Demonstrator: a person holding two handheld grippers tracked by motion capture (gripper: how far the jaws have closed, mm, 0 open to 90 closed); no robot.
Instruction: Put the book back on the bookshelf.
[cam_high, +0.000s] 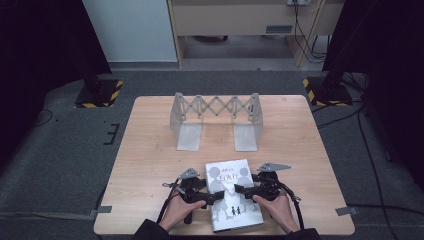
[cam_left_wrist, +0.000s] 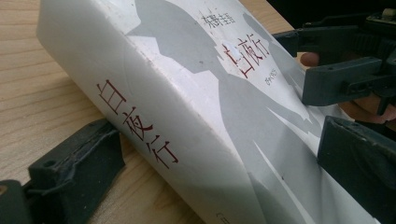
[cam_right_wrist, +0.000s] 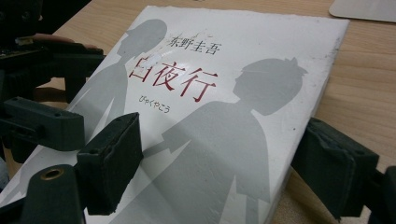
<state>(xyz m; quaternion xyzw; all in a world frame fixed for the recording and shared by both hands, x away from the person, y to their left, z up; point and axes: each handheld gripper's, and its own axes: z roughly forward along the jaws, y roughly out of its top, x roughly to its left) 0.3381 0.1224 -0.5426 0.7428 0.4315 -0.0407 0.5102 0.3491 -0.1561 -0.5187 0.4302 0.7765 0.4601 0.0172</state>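
Note:
A thick white book (cam_high: 233, 175) with grey silhouettes and red title characters lies flat near the table's front edge. My left gripper (cam_high: 212, 196) reaches in from the book's left, and its jaws stand wide around the spine edge (cam_left_wrist: 140, 126), one low beside the spine and one over the cover. My right gripper (cam_high: 243, 190) comes from the right, with one jaw above the cover (cam_right_wrist: 224, 116) and the other beside the book's outer edge. Both grippers look open, with the book between their jaws. The right gripper (cam_left_wrist: 336, 74) also appears beyond the cover in the left gripper view.
A grey metal expandable book rack (cam_high: 215, 117) stands at the far middle of the wooden table (cam_high: 150, 165). Two dark stands with yellow-black bases (cam_high: 100, 92) (cam_high: 325, 90) sit on the floor behind the table. Cables trail on the carpet at right.

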